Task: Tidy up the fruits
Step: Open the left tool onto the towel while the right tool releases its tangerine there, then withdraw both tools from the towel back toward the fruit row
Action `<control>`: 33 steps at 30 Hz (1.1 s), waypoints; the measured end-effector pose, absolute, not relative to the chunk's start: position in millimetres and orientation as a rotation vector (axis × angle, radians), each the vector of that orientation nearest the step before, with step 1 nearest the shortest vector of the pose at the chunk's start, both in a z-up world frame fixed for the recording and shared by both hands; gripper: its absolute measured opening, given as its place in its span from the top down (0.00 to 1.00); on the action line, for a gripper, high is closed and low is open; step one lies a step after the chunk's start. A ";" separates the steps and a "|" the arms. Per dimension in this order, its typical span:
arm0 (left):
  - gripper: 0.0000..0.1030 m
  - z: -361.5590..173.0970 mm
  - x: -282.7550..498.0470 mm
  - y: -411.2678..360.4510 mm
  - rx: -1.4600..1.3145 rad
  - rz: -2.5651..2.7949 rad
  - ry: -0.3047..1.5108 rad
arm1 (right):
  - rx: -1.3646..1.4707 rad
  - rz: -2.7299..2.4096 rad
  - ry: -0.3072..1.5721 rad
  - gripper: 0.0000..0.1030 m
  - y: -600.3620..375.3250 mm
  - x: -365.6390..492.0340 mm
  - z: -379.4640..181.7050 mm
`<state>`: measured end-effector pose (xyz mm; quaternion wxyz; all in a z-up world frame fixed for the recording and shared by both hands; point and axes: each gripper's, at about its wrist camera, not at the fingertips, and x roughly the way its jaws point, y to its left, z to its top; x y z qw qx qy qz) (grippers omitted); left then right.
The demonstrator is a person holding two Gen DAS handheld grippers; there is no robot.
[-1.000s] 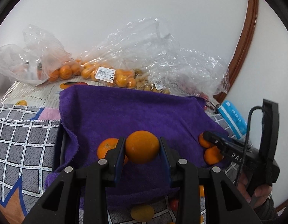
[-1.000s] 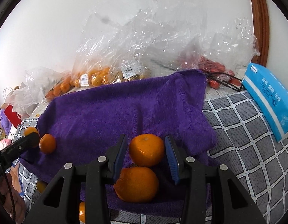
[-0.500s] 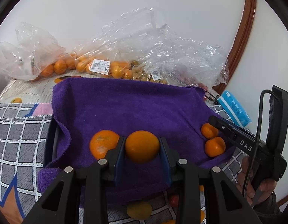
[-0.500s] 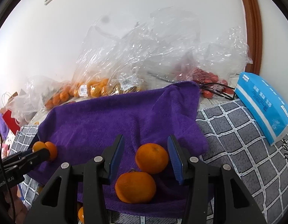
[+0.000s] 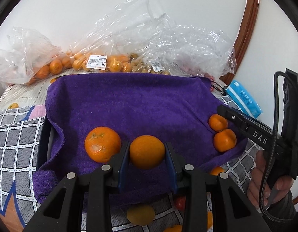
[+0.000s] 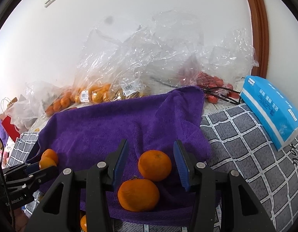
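Up back, clear bags (image 5: 102, 54) holding oranges, left tongs (image 5: 147, 152) clamping orange (image 5: 147, 151), right tongs (image 6: 150, 162) released

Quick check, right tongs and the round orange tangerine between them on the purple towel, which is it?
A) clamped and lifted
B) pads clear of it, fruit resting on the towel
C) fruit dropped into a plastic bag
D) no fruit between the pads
B: in the right wrist view the right tongs stand apart from the round orange tangerine, with gaps on both sides, and it sits on the purple towel.
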<state>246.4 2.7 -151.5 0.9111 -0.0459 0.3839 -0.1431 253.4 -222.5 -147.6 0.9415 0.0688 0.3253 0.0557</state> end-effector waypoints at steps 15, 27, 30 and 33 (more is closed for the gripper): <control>0.60 -135.3 234.6 4.0 -0.113 -0.296 0.710 | 0.091 0.099 0.598 0.47 -215.0 243.6 -137.6; 0.59 -124.4 231.8 14.6 -0.183 -0.244 0.656 | -0.029 0.068 0.549 0.47 -199.4 216.0 -101.8; 0.59 -120.2 229.2 17.9 -0.197 -0.242 0.639 | -0.013 0.090 0.553 0.40 -196.4 200.6 -92.5; 0.58 -116.0 226.0 21.0 -0.189 -0.212 0.603 | -0.023 0.092 0.551 0.39 -192.8 184.4 -86.4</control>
